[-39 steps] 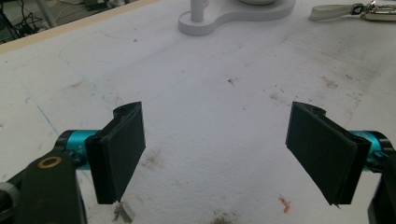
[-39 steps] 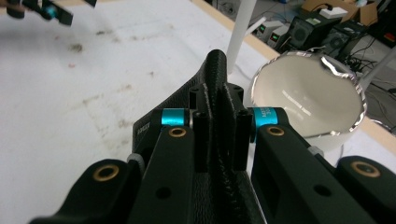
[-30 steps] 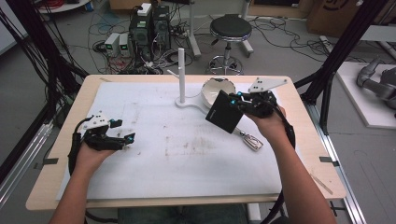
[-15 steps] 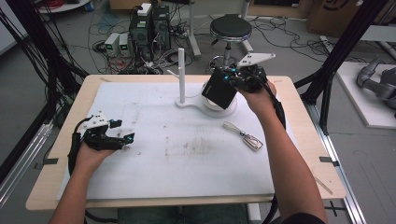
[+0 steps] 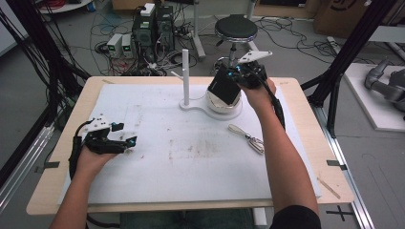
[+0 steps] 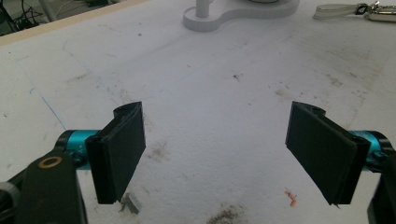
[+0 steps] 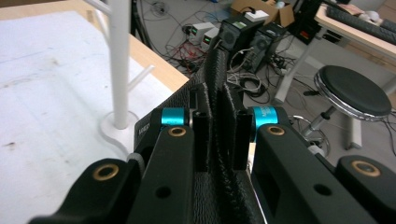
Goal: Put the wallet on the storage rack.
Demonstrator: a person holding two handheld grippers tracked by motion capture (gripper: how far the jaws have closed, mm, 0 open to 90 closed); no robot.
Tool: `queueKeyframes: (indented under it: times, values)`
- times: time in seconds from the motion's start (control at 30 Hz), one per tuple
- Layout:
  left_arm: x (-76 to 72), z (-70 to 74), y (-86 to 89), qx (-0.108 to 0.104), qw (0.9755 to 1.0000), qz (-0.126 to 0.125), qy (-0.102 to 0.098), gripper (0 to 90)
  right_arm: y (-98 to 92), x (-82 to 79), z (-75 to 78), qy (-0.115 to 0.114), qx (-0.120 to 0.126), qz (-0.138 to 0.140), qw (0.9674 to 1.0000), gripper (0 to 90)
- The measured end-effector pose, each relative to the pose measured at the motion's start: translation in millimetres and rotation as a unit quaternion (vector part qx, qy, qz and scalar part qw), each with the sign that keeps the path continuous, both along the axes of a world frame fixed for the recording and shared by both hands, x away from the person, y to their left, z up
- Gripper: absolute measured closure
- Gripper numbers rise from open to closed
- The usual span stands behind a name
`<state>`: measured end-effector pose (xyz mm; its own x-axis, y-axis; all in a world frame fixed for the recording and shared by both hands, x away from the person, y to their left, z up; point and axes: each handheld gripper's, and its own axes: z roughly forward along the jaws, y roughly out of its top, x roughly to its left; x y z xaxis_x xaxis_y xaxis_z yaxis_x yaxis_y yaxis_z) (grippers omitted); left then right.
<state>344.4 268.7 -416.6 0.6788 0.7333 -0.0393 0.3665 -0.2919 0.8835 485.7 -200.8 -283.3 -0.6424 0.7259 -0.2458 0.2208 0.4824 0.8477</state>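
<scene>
Wallet (image 5: 225, 86) — black, square, textured like leather — hangs in your right gripper (image 5: 237, 76) above the white dish (image 5: 231, 110) of the stand (image 5: 186, 71), at the far side of the counter (image 5: 296, 143). In the right gripper view the fingers (image 7: 200, 140) are clenched on its stitched edge (image 7: 219, 116), with the stand's post and peg just to their left.

Progress, as I judge it: the pick-up is done and the carry has reached the stand, but nothing is placed yet. The wallet is not resting in the dish, and you have not let go. What is left is to lower it onto the dish and release it, if the dish is the goal. The key ring (image 5: 247, 139) lies on the white mat nearer you, apart from both grippers — it may be next, though that is a guess.

Your left gripper (image 5: 125, 141) rests on the mat at the left with its fingers (image 6: 122, 149) released wide and nothing between them.

Writing: a small white mark sits on the black face beside the right gripper's blue collar (image 7: 175, 116), too small and too skewed to read. No brand can be read on the wallet or stand.
</scene>
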Motion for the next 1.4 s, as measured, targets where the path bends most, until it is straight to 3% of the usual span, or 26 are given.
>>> queueKeyframes:
  times: [0.2, 0.43, 0.7, 0.77, 0.97, 1.07, 1.17, 1.33, 1.4]
  values:
    - [-1.3, -1.2, 0.5, 0.000, 1.0000, 0.001, 0.003, 19.9, -1.0, 7.8, -6.2, 0.001, 0.000, -0.013, 0.9999, 83.8]
    - [-3.2, -2.3, 1.0, 0.001, 1.0000, 0.002, 0.003, 20.0, 3.1, 17.9, -17.9, 0.002, -0.020, -0.025, 0.9995, 83.7]
    - [-4.9, -2.7, 2.3, 0.001, 1.0000, 0.005, 0.005, 20.0, 3.2, 21.0, -27.0, -0.001, -0.027, -0.039, 0.9988, 83.6]
    - [-5.1, -2.6, 2.4, 0.001, 1.0000, 0.005, 0.004, 19.9, 2.9, 20.2, -31.3, -0.008, -0.026, -0.043, 0.9987, 83.5]
    - [-5.0, -2.3, 1.3, 0.003, 1.0000, 0.002, 0.003, 20.0, 1.5, 19.1, -47.2, -0.002, -0.033, -0.047, 0.9984, 81.9]
    - [-4.7, -2.4, 0.8, 0.003, 1.0000, 0.002, 0.003, 20.0, 7.1, 18.2, -53.4, 0.015, -0.045, -0.041, 0.9980, 75.1]
    - [-4.6, -2.1, 0.7, 0.004, 1.0000, 0.001, 0.003, 20.0, 10.5, 14.4, -51.0, 0.020, -0.033, -0.046, 0.9982, 55.8]
    - [-3.9, -1.3, 0.2, 0.004, 1.0000, 0.000, 0.001, 20.0, 8.0, 7.2, -43.5, 0.014, -0.030, -0.047, 0.9984, 44.8]
    - [-3.9, -0.6, -0.4, 0.004, 1.0000, -0.001, 0.001, 20.0, 5.8, 2.4, -41.0, 0.025, -0.029, -0.043, 0.9983, 41.5]
